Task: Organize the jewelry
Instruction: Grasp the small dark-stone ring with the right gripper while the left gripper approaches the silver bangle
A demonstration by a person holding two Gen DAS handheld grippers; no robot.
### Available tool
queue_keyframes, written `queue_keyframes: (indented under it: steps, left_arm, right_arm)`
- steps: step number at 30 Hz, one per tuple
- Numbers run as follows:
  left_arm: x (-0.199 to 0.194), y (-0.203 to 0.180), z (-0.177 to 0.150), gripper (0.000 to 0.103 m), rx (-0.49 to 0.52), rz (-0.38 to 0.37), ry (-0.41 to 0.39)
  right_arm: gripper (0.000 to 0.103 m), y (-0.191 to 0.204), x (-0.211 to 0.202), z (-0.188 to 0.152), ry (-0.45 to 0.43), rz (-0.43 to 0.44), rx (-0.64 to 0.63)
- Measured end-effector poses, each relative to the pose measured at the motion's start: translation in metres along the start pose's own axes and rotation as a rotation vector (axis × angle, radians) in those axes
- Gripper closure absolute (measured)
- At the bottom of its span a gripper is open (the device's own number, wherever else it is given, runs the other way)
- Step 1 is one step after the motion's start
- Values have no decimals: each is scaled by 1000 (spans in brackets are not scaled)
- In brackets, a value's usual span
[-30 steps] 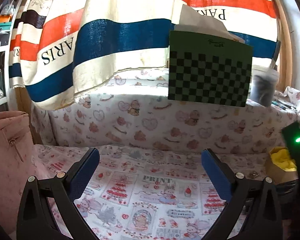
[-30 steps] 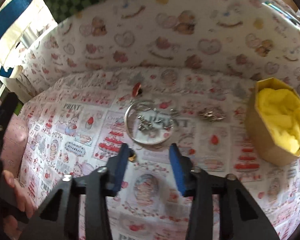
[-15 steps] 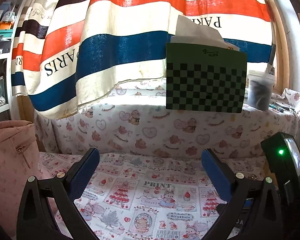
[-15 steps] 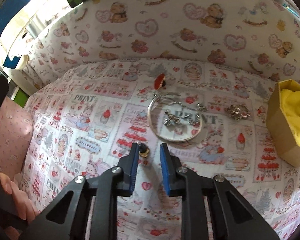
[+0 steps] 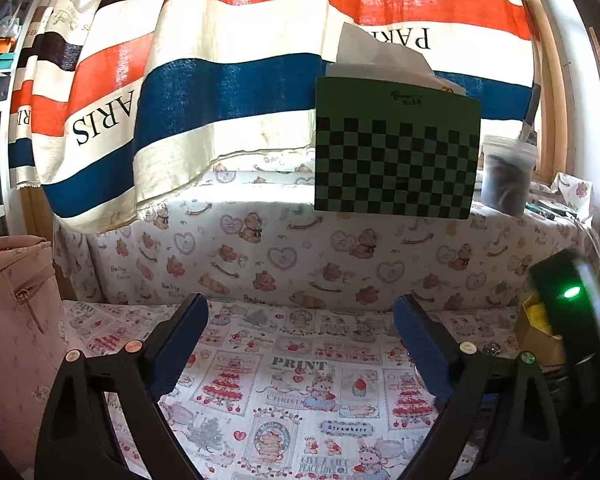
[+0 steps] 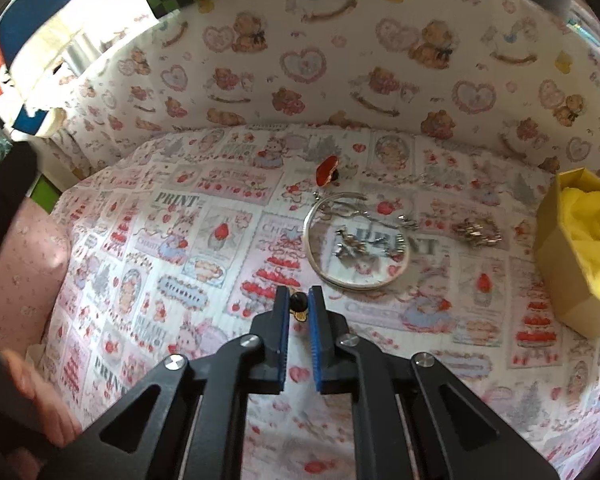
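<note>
My right gripper [image 6: 299, 300] is shut on a small black-and-gold earring [image 6: 298, 305], held just above the printed cloth. Just beyond it lie a silver bangle [image 6: 352, 280] with small silver charms [image 6: 350, 245] inside it, a red earring [image 6: 326, 171] farther back, and a silver cluster [image 6: 478, 231] to the right. A cardboard box with yellow padding [image 6: 580, 248] stands at the right; it also shows in the left wrist view [image 5: 538, 328]. My left gripper [image 5: 300, 320] is open and empty above the cloth, far from the jewelry.
A pink bag [image 5: 12, 320] stands at the left. A green checkered board [image 5: 396, 160] and a plastic jar [image 5: 506, 178] sit on the back ledge under a striped towel [image 5: 220, 60]. The cloth-covered back wall [image 6: 340, 60] bounds the surface.
My right gripper has closed from open onto the black-and-gold earring and lifted slightly. The left gripper has tilted upward a little and stayed open.
</note>
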State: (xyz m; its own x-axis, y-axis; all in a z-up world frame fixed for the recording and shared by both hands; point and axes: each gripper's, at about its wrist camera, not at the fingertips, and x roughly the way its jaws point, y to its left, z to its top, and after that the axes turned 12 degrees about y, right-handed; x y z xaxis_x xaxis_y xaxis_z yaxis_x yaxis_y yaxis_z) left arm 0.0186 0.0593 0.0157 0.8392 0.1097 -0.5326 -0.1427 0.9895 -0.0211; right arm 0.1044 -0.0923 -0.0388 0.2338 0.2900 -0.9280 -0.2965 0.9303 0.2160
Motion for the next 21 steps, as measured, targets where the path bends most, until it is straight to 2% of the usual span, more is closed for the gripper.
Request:
queue_keyframes:
  steps: [2,3,4,5,6,9,12,15,19,21]
  left_arm:
    - [1,-2,1,10,20,-11,14]
    - [3,-4,1,10,33,-37,31]
    - [5,-6,3,10,60,-96,58]
    - [13,-10,6,10,114,-168,130]
    - [19,-15,8,10,145,-197,190]
    - [33,-37,13,10,203,-235,303]
    - [50,-64,16,10,268,-254,408]
    - [66,-89,14,10,309,-277,510]
    - [87,-114,11,11,351,-254,631]
    - [96,-122,12,12,354,-249,667]
  right_arm:
    - [95,-13,-13,-5,-29,5,5]
    - [95,-21,-20,-8,-44,8,11]
    - [95,-29,-27,-10,-63,7,17]
    - [95,-36,-32,-12,-80,2,23]
    - [95,-47,-40,-14,-109,-10,36]
    - [95,-74,-54,-17,-169,-17,81]
    - [95,-100,-61,-17,-220,-4,135]
    - [95,-111,-62,-18,-232,-1,146]
    - [95,-122,-64,-23,-260,-9,163]
    - [95,-125,-67,-25,-269,2,171]
